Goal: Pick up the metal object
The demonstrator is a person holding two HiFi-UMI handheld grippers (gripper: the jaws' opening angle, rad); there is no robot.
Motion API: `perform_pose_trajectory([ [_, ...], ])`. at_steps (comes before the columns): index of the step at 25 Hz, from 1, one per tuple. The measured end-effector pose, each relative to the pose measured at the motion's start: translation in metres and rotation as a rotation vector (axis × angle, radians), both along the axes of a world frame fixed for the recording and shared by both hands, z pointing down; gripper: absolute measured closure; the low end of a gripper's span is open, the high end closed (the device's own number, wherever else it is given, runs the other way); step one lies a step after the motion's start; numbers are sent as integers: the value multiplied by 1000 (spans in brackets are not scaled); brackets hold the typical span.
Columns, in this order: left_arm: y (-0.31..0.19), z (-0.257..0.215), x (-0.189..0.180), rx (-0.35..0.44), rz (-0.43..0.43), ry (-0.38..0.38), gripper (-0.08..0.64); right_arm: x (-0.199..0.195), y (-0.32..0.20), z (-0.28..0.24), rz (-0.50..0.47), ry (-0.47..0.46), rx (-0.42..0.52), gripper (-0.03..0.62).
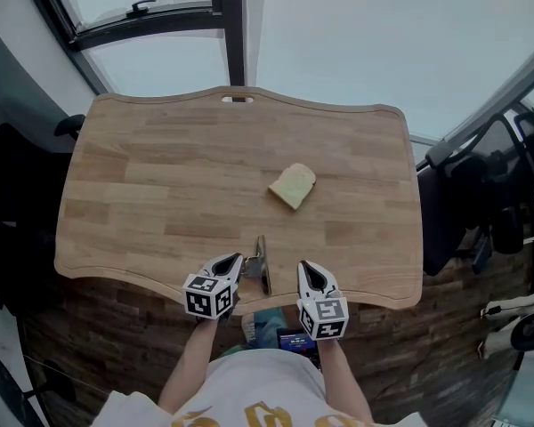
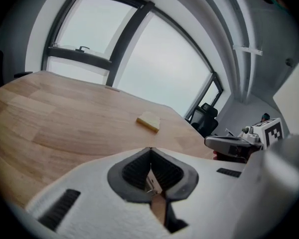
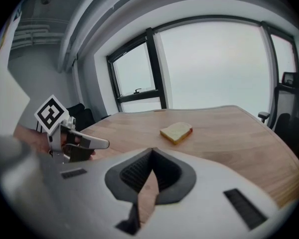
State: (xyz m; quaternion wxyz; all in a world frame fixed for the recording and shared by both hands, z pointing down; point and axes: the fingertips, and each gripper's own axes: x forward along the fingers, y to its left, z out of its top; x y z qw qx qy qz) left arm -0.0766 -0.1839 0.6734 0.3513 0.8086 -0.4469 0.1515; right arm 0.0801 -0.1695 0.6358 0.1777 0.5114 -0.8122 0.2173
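**Metal object not yet picked up**

No grip so far on the metal object: down on the wooden table, close to the near edge, between the left gripper and the right gripper. Just beside the left tips, perhaps touching; impossible to tell which from above. A little apart from the right tips.

Left jaws pressed together tip to tip, with nothing pinched between the pads; only a pale sliver, likely part of the metal piece, glimpsed through the gap behind the tips. Right jaws likewise closed on nothing, with bare wood visible through the gap.

Done, by the look of it: both tools low and close to the piece. Left to do: everything that counts, namely opening one pair of jaws, straddling the piece, closing, lifting. Seemingly low against the wood, so probably awkward to get under; perhaps best taken by a pinch across its narrow width.

Little in the way. A slice of bread farther out on the table, well apart from the piece and no hindrance. Beyond the far edge, a window frame; off to the right, a dark office chair, clear of the work
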Motion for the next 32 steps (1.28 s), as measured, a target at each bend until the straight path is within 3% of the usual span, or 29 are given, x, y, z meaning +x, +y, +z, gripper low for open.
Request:
perform_pose_trajectory([
  [6, 13, 24, 9, -86, 36, 23, 540, -1, 2, 13, -6, 0, -29, 581],
  [12, 21, 38, 15, -128, 77, -11, 539, -3, 5, 22, -14, 6, -53, 581],
  [13, 21, 41, 16, -139, 74, -6, 522, -3, 5, 24, -16, 7, -56, 581],
  [15, 21, 46, 17, -155, 67, -3, 404, -3, 5, 27, -21, 13, -61, 581],
  [16, 21, 49, 17, -160, 68, -7, 394, -3, 5, 29, -22, 17, -63, 581],
  [32, 24, 70, 29, -281, 74, 43, 434, 10, -4, 39, -8, 29, -82, 581],
])
